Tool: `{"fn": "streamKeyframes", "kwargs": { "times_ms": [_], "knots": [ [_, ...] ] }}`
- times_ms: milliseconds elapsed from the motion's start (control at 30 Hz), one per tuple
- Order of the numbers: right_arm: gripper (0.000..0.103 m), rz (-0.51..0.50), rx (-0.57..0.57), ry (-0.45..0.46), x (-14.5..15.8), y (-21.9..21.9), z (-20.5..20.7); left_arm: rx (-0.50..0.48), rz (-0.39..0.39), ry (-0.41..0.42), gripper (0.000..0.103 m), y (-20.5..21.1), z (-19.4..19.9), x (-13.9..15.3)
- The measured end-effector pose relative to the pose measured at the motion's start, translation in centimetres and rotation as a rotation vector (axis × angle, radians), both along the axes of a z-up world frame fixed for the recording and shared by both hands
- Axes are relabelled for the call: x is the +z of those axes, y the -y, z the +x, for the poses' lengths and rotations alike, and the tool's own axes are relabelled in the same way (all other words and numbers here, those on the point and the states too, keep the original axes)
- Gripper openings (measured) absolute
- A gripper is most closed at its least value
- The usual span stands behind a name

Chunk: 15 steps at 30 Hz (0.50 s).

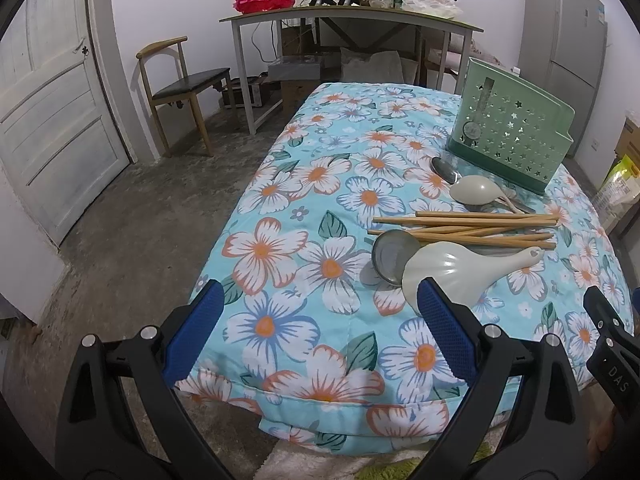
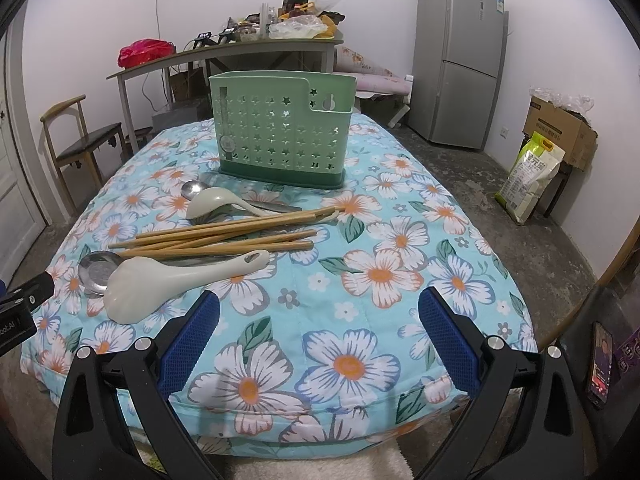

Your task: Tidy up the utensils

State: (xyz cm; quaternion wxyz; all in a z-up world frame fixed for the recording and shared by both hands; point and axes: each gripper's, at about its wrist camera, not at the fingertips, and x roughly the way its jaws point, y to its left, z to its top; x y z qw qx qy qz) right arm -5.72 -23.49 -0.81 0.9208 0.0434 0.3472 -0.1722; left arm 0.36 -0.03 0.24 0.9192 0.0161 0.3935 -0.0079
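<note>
Hovering both grippers wide and empty at the table's near edge: pale rice paddle (image 1: 452, 272) lies just ahead of my left gripper (image 1: 320, 328), nearer than my right gripper (image 2: 320, 336), handle running right toward the green caddy (image 2: 282, 140).

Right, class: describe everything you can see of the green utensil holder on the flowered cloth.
The green utensil holder looks like pale green plastic on a darker green base. Its walls are pierced with rows of star-shaped holes, and one top corner steps down, with a keyhole-shaped slot. It stands upright on the flowered cloth, behind the spoons and chopsticks. No utensils show above its rim. Neither gripper touches it.
</note>
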Motion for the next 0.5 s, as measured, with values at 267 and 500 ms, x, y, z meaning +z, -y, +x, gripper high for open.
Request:
{"fn": "streamKeyframes", "kwargs": {
  "times_ms": [267,500],
  "knots": [
    [0.097,0.000,0.000,0.002,0.13,-0.02,-0.04,0.000,0.001,0.002,0.093,-0.01,-0.04,-0.04],
    [0.097,-0.002,0.000,0.006,0.36,-0.31,-0.11,-0.001,0.000,0.001,0.093,0.01,-0.08,-0.05]
  ]
}}
